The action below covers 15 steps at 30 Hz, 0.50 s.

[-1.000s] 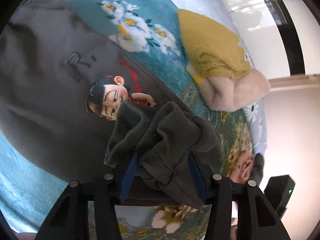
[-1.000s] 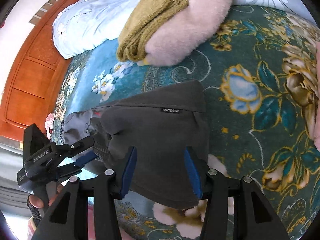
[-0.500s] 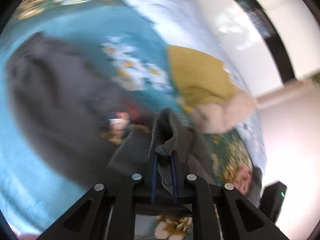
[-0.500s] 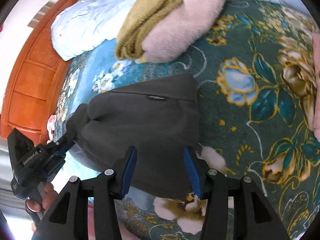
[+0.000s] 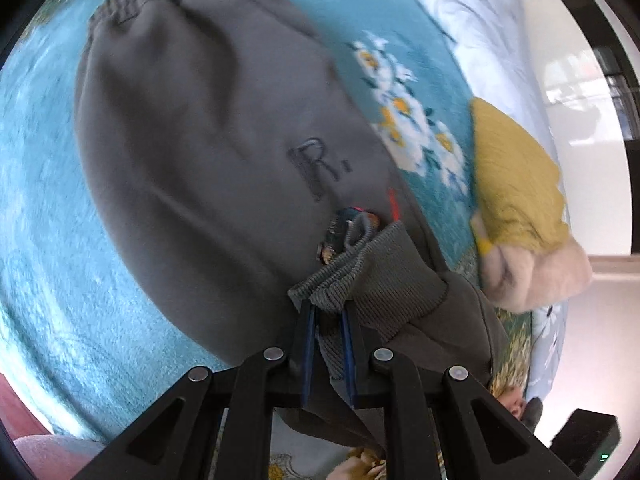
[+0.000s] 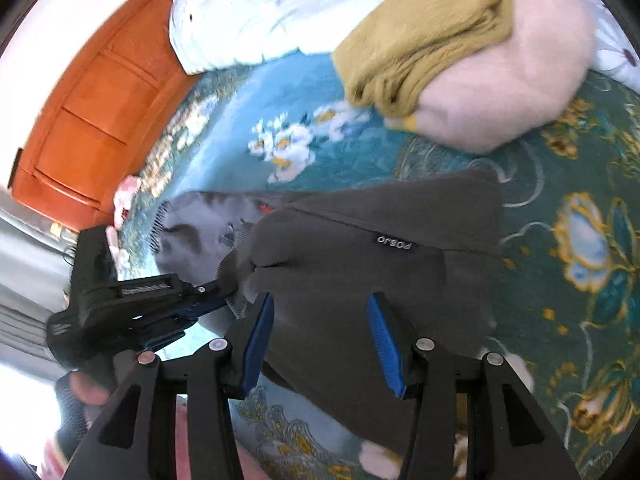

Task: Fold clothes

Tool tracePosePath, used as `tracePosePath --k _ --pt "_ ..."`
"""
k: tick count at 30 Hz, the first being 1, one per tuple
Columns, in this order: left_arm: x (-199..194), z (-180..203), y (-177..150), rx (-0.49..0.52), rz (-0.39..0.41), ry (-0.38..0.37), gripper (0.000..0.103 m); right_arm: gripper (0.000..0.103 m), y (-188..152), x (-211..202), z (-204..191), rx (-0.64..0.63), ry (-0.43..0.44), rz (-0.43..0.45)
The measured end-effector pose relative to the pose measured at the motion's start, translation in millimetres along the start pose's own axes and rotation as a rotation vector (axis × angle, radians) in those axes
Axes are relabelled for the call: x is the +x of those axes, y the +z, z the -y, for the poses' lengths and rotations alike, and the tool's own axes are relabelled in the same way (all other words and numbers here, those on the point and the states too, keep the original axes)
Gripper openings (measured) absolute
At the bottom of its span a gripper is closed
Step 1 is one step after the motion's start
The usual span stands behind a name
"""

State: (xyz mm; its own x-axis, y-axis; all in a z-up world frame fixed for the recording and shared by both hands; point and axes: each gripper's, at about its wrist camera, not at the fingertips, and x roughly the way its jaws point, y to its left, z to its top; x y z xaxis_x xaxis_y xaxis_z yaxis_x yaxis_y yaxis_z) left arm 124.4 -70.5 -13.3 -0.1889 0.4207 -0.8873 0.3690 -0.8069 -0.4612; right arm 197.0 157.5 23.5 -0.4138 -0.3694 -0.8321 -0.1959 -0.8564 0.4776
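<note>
Sweatshirt: a dark grey sweatshirt [image 5: 208, 152] lies spread on the bed, with an "R." stitched on its chest and a cartoon print partly covered by the sleeve
Cuff: the ribbed cuff [image 5: 360, 280] of one sleeve is lifted over the chest
Left claw: the left claw [image 5: 328, 344] is clamped on that cuff, its blue pads pressing the ribbing
Right claw: the right claw [image 6: 320, 340] stands apart above the folded grey cloth, pads not pressing it
Bed: the bedspread [image 6: 580, 280] is teal with flowers
Nearby: a folded mustard knit [image 6: 424, 36] rests against a pale pink fluffy garment [image 6: 520, 80], apart from the sweatshirt
</note>
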Motion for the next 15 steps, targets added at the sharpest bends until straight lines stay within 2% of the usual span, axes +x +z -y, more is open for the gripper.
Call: tracePosePath --k 6,9,12,15 --pt "12 -6 4 -0.030 -0.027 0.009 0.014 0.050 -1 43 7 0.022 -0.078 -0.088" --pt "7 -8 3 -0.039 -0.033 -0.027 0.014 0.050 -1 55 11 0.036 -0.092 -0.115" --pt "3 -10 1 -0.048 -0.039 -0.062 0.016 0.050 0 49 7 0.014 -0.105 -0.114" --pt "-15 -19 -1 -0.092 -0.019 -0.251 0.019 0.050 -1 26 3 0.015 -0.083 -0.038"
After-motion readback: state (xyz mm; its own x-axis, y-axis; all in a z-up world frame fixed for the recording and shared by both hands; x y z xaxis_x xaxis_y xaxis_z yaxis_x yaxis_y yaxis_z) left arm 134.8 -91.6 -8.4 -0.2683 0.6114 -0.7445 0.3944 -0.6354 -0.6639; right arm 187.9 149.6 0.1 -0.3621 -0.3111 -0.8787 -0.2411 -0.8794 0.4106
